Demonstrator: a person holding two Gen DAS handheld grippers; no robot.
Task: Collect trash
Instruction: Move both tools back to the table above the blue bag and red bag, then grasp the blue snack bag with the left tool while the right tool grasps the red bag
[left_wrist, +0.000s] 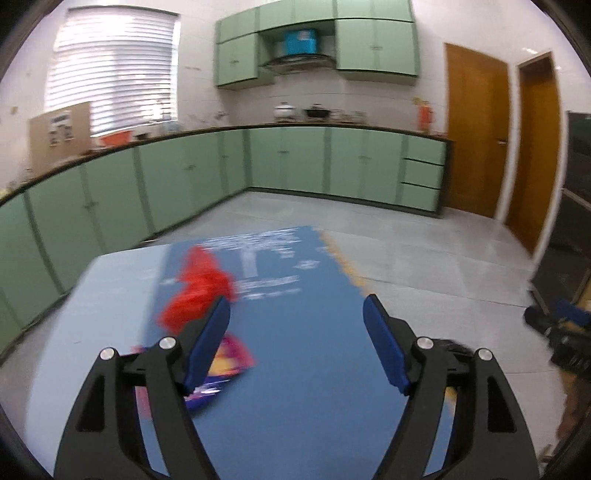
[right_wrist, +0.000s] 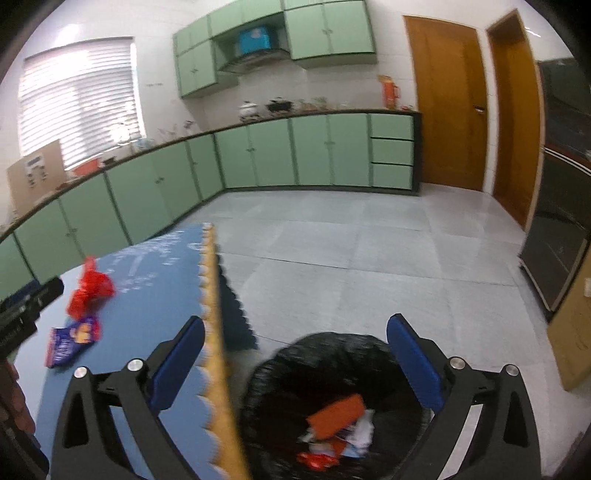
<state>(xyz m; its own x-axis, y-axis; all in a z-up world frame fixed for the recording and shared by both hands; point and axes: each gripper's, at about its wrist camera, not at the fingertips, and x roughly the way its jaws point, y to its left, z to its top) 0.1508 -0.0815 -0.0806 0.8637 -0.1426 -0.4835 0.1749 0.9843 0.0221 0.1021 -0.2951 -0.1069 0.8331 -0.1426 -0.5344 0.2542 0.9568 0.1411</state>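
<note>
A crumpled red wrapper (left_wrist: 199, 291) lies on the blue mat (left_wrist: 295, 369), with a purple and orange snack packet (left_wrist: 229, 362) nearer to me. My left gripper (left_wrist: 295, 343) is open and empty, above the mat just right of both. The right wrist view shows the red wrapper (right_wrist: 90, 291) and the packet (right_wrist: 72, 339) at the left. My right gripper (right_wrist: 295, 365) is open and empty above a black bin bag (right_wrist: 332, 373) that holds orange, white and red trash (right_wrist: 336, 417).
The mat's yellow scalloped edge (right_wrist: 216, 332) runs between the mat and the bin. Grey tiled floor (right_wrist: 369, 258) stretches to green cabinets (right_wrist: 295, 155) and wooden doors (right_wrist: 450, 122). The other gripper's black body (right_wrist: 26, 310) shows at the left.
</note>
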